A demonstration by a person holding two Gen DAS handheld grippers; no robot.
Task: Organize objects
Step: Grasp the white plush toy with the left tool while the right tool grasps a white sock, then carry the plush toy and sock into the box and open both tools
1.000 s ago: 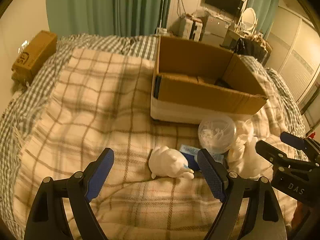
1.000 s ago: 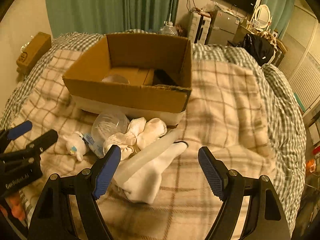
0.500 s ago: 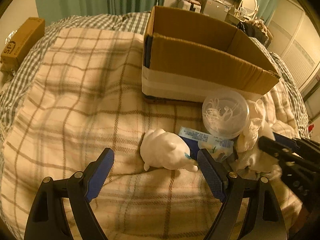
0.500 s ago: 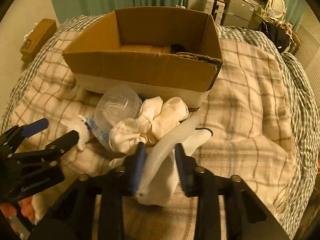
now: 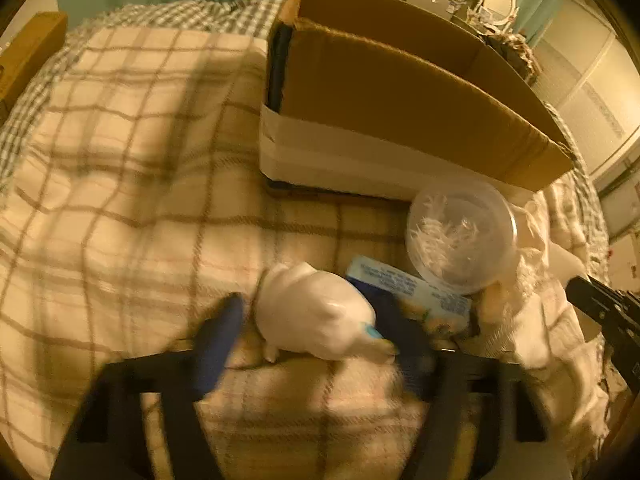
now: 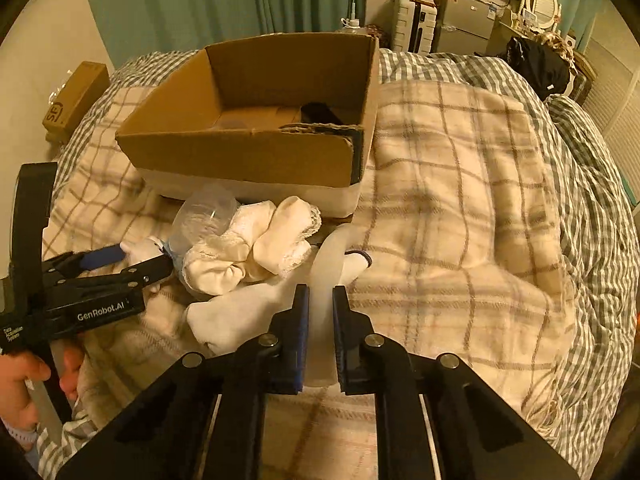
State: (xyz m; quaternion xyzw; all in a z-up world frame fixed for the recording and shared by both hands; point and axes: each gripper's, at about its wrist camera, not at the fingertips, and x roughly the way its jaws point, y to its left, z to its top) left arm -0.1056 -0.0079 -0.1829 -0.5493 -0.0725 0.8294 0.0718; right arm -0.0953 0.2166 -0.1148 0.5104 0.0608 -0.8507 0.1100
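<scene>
An open cardboard box stands on the plaid blanket; it also shows in the right wrist view. In front of it lie a white rabbit figure, a blue-and-white packet, a clear round tub, rolled white socks and a long white tube. My left gripper is closing around the rabbit figure, its jaws blurred on either side of it. My right gripper is shut on the white tube, which points forward over a white sock.
A small brown carton sits at the bed's far left edge. Dark items lie inside the box. Green curtains, a fridge and a black bag are beyond the bed. Open blanket stretches to the right.
My left gripper moved forward and its jaws narrowed around the rabbit figure. My right gripper closed on the white tube and lifted its end slightly.
</scene>
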